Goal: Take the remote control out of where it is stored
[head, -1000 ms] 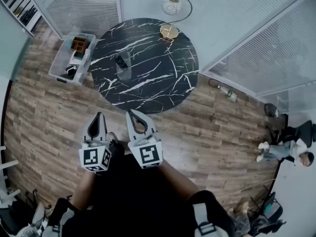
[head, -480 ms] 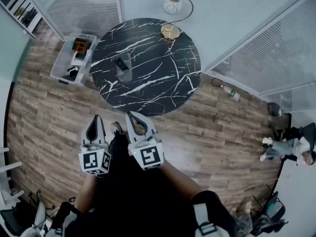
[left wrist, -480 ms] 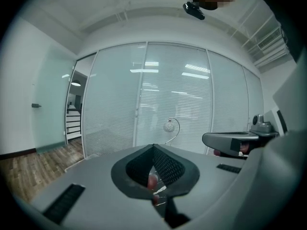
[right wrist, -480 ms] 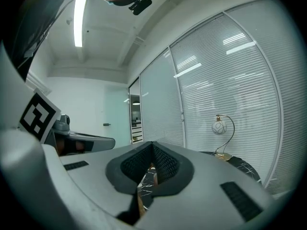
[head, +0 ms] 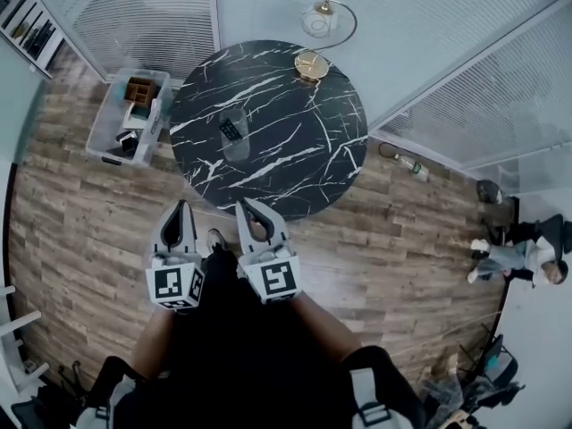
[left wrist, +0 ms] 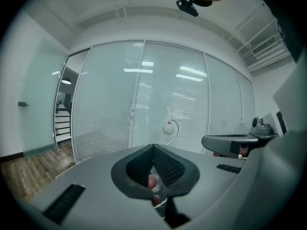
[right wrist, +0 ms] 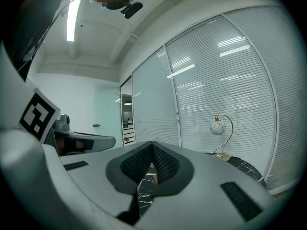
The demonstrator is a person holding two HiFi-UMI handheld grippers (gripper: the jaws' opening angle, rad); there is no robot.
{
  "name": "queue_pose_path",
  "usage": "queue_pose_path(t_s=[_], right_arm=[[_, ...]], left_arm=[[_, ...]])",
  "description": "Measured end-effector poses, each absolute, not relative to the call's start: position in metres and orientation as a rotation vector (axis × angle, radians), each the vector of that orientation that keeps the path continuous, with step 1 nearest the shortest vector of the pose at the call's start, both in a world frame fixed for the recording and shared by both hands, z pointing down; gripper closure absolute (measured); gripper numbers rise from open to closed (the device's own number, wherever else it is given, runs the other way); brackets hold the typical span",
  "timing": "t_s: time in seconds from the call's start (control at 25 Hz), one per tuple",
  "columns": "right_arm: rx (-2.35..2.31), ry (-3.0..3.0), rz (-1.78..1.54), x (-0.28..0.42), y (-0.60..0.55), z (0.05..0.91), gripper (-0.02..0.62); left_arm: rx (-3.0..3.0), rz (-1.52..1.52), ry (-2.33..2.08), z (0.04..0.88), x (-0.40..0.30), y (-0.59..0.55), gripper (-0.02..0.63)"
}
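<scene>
**Approach under way: both grippers clenched and empty**

Head view: the table (head: 295, 150) has drawn slightly nearer since a second ago, so we are closing in. The remote control (head: 231, 130) stands on its left part, well apart from the left gripper (head: 181, 206) and right gripper (head: 243, 202), its long axis diagonal. Left gripper view: jaws together, holding nothing. Right gripper view: the same.

I saw a round black marble desk (head: 295, 155) on the wood floor (head: 85, 217), a globe lamp (head: 318, 20) at its far edge, a clear plastic bin (head: 99, 129) just left of it, and a bottle (head: 412, 169) by the right wall.
</scene>
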State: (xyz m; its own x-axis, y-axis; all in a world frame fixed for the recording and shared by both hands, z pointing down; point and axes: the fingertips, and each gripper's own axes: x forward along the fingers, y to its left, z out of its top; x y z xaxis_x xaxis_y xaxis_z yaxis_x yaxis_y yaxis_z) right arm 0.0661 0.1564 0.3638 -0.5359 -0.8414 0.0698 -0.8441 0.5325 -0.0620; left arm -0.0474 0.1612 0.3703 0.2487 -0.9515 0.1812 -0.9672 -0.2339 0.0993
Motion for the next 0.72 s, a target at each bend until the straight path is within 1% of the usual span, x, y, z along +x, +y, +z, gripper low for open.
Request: queue_pose_path(t_s=[0.36,0.72], right_arm=[[1.605,-2.657,0.099,0.019,0.126,0.361,0.594],[1.694,-2.587,0.096,0.000,0.104,0.361,0.594]], left_arm=[[2.386,0.089,-1.701,0.371,-0.091,0.127,0.597],[2.423,0.085,-1.638,0.368,-0.116,0.098,0.598]])
